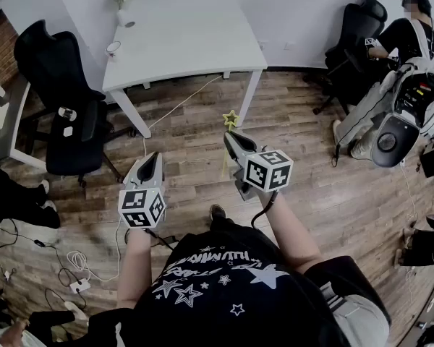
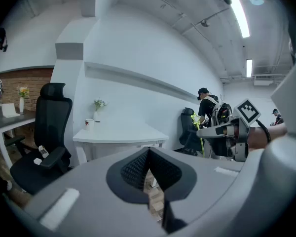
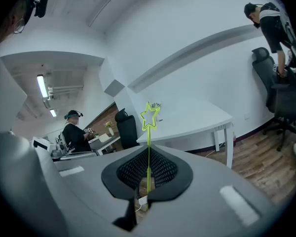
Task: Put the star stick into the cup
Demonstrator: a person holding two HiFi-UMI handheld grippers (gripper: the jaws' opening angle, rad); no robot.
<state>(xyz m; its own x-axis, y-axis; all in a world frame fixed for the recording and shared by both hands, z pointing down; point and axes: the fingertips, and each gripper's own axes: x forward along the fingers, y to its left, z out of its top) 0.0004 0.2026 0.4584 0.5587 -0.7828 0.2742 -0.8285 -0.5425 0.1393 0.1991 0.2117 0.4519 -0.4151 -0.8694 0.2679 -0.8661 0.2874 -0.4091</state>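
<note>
While both forearms reach forward at frame centre, the right hand-held gripper (image 1: 231,139) clamps the star stick (image 1: 231,118), star up; left hand-held gripper (image 1: 152,157) is closed, empty. The cup (image 1: 113,48) sits on the counter (image 1: 195,42), upper left.

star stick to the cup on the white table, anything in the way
Nothing visible blocks it. The star stick is clamped in the right gripper out over the wood floor. The cup stands near the white table's left edge, with bare tabletop on the way. A black chair stands beside that end, off the direct line.
</note>
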